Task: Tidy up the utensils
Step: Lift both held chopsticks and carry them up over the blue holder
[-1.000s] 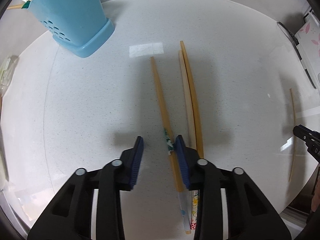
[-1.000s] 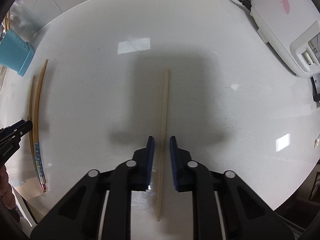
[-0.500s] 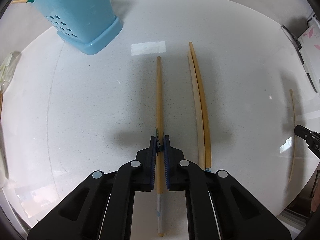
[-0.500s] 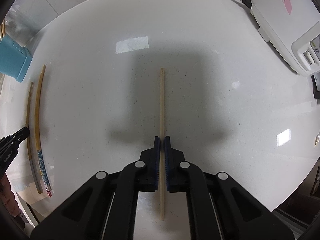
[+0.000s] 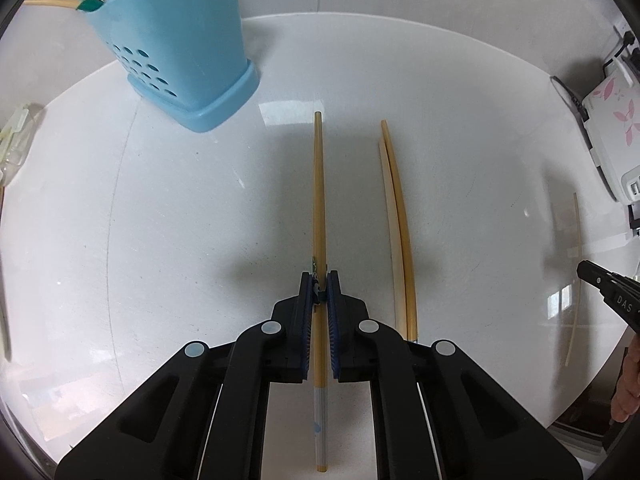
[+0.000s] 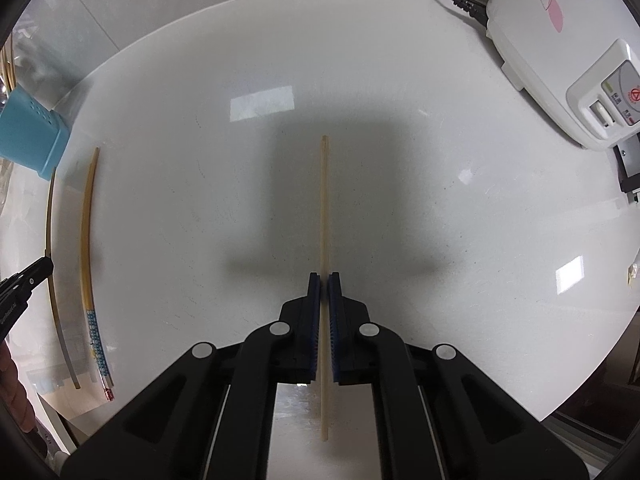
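My left gripper (image 5: 320,280) is shut on a brown chopstick (image 5: 319,200) with a patterned end, held above the white table and pointing at the blue utensil holder (image 5: 176,44), which holds several utensils. Two more chopsticks (image 5: 398,232) lie on the table to its right. My right gripper (image 6: 324,280) is shut on a thin pale chopstick (image 6: 324,200), lifted off the table. The right gripper's tip (image 5: 608,292) shows at the right edge of the left wrist view. The holder (image 6: 28,136) and the two lying chopsticks (image 6: 86,240) show at the left of the right wrist view.
A white appliance with pink flowers (image 6: 560,40) and its cord stand at the back right. The white round table (image 6: 400,120) ends at a near edge below both grippers. A clear wrapper (image 5: 16,136) lies at the far left.
Both grippers closed on their chopsticks and lifted them. The left one has moved closer to the blue holder, which now looms larger.
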Demonstrator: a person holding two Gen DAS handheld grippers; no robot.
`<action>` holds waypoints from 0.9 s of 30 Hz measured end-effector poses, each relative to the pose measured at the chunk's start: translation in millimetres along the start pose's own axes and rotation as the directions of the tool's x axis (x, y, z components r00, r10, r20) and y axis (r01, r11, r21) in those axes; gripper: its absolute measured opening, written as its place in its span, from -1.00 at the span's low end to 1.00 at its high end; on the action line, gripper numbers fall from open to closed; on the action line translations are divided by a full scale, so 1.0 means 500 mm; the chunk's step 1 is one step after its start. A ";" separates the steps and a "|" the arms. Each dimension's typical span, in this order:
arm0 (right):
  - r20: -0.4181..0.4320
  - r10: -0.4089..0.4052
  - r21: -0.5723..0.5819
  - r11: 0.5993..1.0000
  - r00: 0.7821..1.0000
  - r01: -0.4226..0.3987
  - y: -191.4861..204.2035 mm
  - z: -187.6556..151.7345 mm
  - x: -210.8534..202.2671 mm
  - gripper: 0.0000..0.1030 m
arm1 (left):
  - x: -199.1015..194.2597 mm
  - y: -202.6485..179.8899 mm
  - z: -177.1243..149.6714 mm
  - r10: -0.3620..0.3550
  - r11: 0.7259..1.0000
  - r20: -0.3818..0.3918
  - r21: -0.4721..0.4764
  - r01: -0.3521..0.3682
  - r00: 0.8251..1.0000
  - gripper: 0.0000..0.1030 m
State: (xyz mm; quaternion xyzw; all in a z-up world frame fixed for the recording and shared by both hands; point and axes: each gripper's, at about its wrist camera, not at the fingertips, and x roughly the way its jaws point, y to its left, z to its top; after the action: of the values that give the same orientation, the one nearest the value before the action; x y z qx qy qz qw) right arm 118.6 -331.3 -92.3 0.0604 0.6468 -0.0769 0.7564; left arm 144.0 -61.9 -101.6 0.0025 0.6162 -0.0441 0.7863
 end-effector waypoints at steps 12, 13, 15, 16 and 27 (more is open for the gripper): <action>0.116 -0.003 -0.005 1.000 0.993 0.004 0.021 0.006 -0.071 -0.93 | -0.082 0.012 -0.010 -0.005 1.000 0.104 0.007 0.004 0.995 -0.87; 0.128 -0.005 -0.007 1.000 0.992 0.006 0.022 0.005 -0.079 -0.93 | -0.089 0.012 -0.008 -0.001 1.000 0.116 0.008 0.000 0.993 -0.87; 0.151 -0.008 -0.009 1.000 0.988 0.010 0.012 -0.006 -0.096 -0.93 | -0.107 0.010 -0.008 -0.003 1.000 0.137 0.009 0.002 0.991 -0.88; 0.163 -0.008 -0.009 1.000 0.987 0.009 0.012 -0.006 -0.102 -0.93 | -0.112 0.005 -0.006 -0.004 1.000 0.145 0.008 0.003 0.989 -0.87; 0.255 -0.002 -0.005 1.000 0.967 0.003 0.017 0.004 -0.153 -0.93 | -0.186 -0.001 0.007 -0.039 0.999 0.250 0.021 0.035 0.967 -0.87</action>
State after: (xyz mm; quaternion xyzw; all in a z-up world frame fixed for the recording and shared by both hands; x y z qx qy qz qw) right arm 110.8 -320.5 -16.6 0.0470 0.5444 -0.0832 0.8334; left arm 125.2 -56.5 -10.4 -0.0079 0.5116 -0.0638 0.8568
